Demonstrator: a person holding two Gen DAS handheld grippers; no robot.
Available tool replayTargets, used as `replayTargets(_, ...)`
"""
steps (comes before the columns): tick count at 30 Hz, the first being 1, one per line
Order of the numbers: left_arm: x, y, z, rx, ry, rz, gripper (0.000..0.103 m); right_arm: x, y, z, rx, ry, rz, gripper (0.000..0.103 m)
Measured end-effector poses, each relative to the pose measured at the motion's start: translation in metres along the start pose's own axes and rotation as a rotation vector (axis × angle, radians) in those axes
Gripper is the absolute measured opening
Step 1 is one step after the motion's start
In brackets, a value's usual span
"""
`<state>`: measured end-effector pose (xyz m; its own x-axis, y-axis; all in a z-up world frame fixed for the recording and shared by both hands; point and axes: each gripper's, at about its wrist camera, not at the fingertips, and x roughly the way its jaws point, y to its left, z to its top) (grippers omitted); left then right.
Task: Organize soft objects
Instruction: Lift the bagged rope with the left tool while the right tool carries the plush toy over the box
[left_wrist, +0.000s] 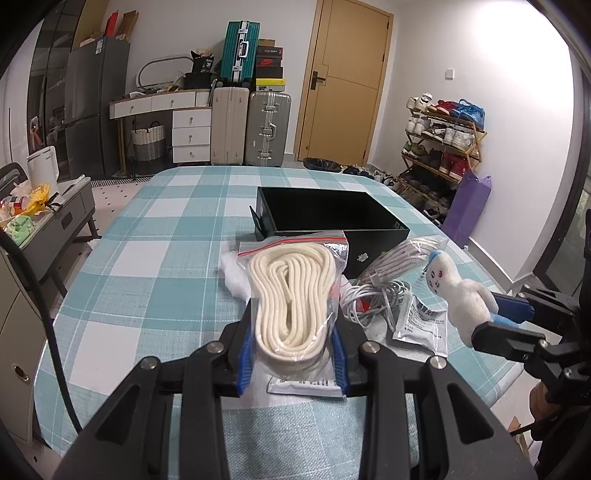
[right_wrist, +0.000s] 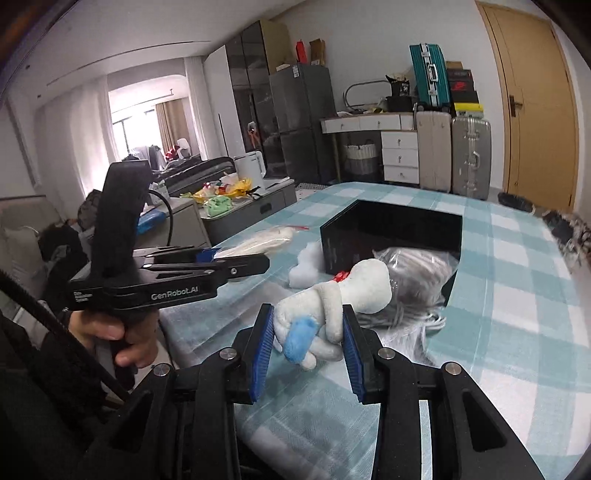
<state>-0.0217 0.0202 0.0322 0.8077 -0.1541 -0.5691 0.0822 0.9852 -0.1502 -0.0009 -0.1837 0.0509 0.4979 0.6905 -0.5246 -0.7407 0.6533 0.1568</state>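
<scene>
Your left gripper (left_wrist: 293, 354) clamps the near end of a clear zip bag of cream rope (left_wrist: 291, 295), its blue pads pressing both sides, the bag raised off the checked worktop (left_wrist: 155, 266). A white printed sachet (left_wrist: 306, 386) lies partly hidden beneath the bag, its text too small to read. To your right, your right gripper (right_wrist: 308, 350) squeezes a white plush toy (right_wrist: 332, 306) with a blue patch; the toy's face shows only in the left wrist view, and its lower body is masked by the pads. A second sachet (left_wrist: 423, 325) rests beside a loose white cable (left_wrist: 373, 295), and just beyond it a bagged coil of grey cord (left_wrist: 402, 258) leans against the black box (left_wrist: 332, 218). Its interior reads as dark, and its floor is cut off by the near wall. A wad of white stuffing (right_wrist: 306, 267) sits just beside the box's corner.
</scene>
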Motion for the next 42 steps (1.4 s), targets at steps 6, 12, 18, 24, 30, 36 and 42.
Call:
replayTargets(6,-0.002,-0.004,0.009,0.015,-0.020,-0.001,0.033,-0.003,0.001,0.013,-0.018,-0.033,-0.014,0.035)
replayTargets(12,-0.004,-0.008,0.023,0.026,-0.047,-0.004,0.033,-0.006,-0.004,0.029,-0.024,-0.064,-0.044,0.035)
replayTargets(18,0.000,-0.013,0.041,0.042,-0.072,-0.013,0.033,-0.003,-0.016,0.046,-0.028,-0.086,-0.083,0.035)
replayTargets(24,0.007,-0.017,0.059,0.060,-0.093,-0.017,0.033,0.005,-0.033,0.061,-0.023,-0.089,-0.120,0.035)
replayTargets(30,0.019,-0.021,0.075,0.070,-0.105,-0.011,0.033,0.016,-0.050,0.077,-0.022,-0.086,-0.143,0.035)
replayTargets(36,0.037,-0.023,0.086,0.072,-0.100,-0.016,0.033,0.031,-0.064,0.092,-0.035,-0.068,-0.149,0.035)
replayTargets(42,0.056,-0.023,0.094,0.071,-0.087,-0.015,0.033,0.048,-0.079,0.102,-0.034,-0.041,-0.146,0.035)
